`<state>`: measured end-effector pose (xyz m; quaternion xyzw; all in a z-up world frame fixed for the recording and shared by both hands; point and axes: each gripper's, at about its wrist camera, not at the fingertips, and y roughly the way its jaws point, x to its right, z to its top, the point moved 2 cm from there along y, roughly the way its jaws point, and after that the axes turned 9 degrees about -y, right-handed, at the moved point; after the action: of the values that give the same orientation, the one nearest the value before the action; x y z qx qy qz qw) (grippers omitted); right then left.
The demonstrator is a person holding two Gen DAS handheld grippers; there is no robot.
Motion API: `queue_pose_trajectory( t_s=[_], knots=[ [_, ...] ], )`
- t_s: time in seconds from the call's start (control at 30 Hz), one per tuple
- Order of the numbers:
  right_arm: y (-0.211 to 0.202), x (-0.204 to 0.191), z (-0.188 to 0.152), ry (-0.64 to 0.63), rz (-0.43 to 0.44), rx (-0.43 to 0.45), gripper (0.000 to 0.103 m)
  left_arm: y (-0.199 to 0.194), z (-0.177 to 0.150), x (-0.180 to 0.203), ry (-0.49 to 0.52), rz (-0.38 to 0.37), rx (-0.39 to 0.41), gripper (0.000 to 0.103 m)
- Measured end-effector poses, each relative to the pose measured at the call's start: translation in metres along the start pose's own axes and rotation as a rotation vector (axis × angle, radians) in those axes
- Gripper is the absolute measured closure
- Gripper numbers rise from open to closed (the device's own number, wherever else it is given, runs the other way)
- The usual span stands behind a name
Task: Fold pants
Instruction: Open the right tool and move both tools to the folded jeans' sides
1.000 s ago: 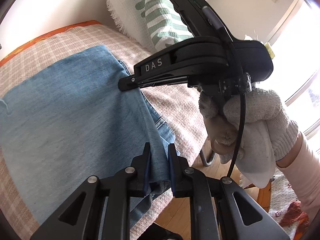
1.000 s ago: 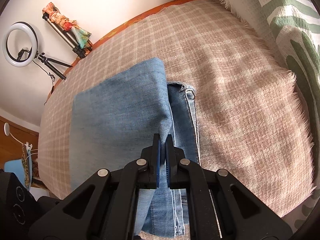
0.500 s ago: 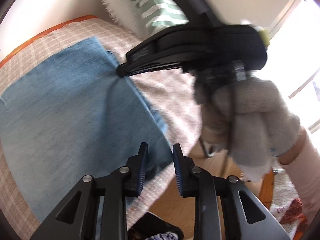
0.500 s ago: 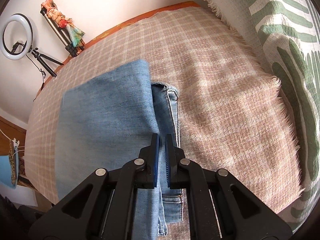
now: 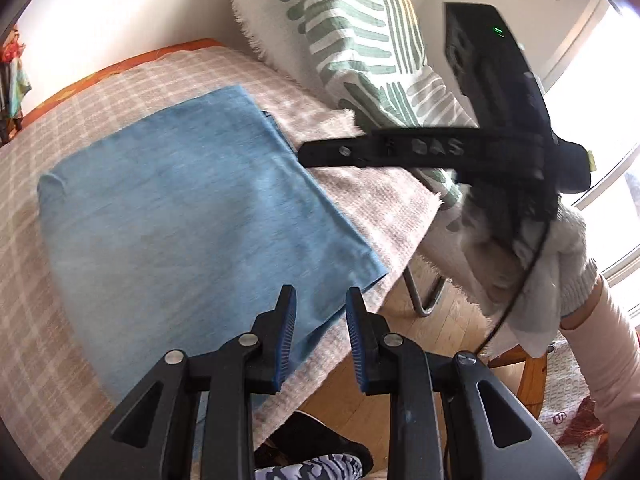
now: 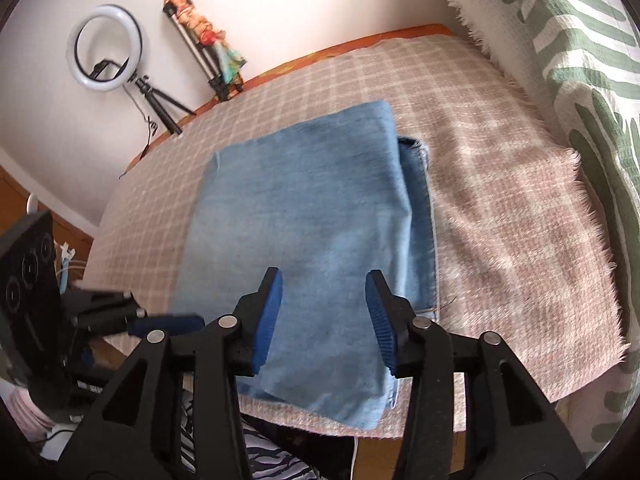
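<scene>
Pants lie folded flat on the checked blanket, near edge close to the blanket's edge. Left gripper spread apart, empty, over the pants' near right corner. Right gripper also spread wide, empty, above the near edge.

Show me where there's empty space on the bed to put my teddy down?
The biggest bare patch of checked blanket lies between the folded jeans and the green-patterned cushion. Another strip runs behind the jeans toward the wall, near the ring light. It is crowded at the near edge, where the open left gripper and open right gripper hover.
</scene>
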<state>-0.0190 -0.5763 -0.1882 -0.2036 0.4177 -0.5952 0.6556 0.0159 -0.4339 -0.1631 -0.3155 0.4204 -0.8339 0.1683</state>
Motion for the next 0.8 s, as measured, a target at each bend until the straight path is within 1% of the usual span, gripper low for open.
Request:
queue_pose_trajectory(
  t_s=[0.1,0.17,0.27,0.33,0.37,0.4,0.47,0.6,0.63,0.67,0.7,0.77,0.8],
  knots=[
    [0.012,-0.013,-0.007,-0.044,-0.020,-0.028,0.055,-0.009,-0.003,-0.028,-0.022,0.077,0.016,0.080],
    [0.023,-0.017,-0.011,-0.067,-0.029,-0.056,0.054,-0.016,-0.005,-0.047,-0.061,0.093,0.023,0.080],
    [0.035,-0.016,-0.015,-0.062,-0.047,-0.090,0.054,-0.024,-0.005,-0.076,-0.124,0.111,0.049,0.080],
    [0.037,-0.014,-0.015,-0.064,-0.048,-0.096,0.054,-0.029,-0.004,-0.089,-0.144,0.127,0.063,0.080],
    [0.037,-0.015,-0.015,-0.068,-0.049,-0.099,0.054,-0.030,-0.004,-0.094,-0.148,0.147,0.065,0.080],
    [0.037,-0.015,-0.015,-0.077,-0.053,-0.105,0.054,-0.028,-0.003,-0.100,-0.155,0.168,0.061,0.080],
    [0.037,-0.016,-0.016,-0.097,-0.064,-0.118,0.054,-0.021,-0.004,-0.112,-0.175,0.180,0.041,0.080],
    [0.032,-0.016,-0.018,-0.108,-0.071,-0.128,0.054,0.000,-0.010,-0.132,-0.210,0.189,-0.014,0.080],
    [0.030,-0.015,-0.017,-0.108,-0.068,-0.125,0.052,0.002,-0.012,-0.135,-0.217,0.177,-0.014,0.080],
    [0.028,-0.014,-0.016,-0.109,-0.072,-0.118,0.046,0.003,-0.013,-0.137,-0.223,0.161,-0.005,0.080],
    [0.025,-0.012,-0.015,-0.110,-0.079,-0.108,0.041,0.002,-0.014,-0.139,-0.233,0.147,0.002,0.080],
    [0.021,-0.007,-0.011,-0.114,-0.095,-0.085,0.022,-0.002,-0.015,-0.144,-0.256,0.120,0.008,0.080],
    [0.020,-0.004,-0.009,-0.112,-0.113,-0.072,0.018,-0.004,-0.014,-0.147,-0.268,0.105,0.014,0.080]
  ],
)
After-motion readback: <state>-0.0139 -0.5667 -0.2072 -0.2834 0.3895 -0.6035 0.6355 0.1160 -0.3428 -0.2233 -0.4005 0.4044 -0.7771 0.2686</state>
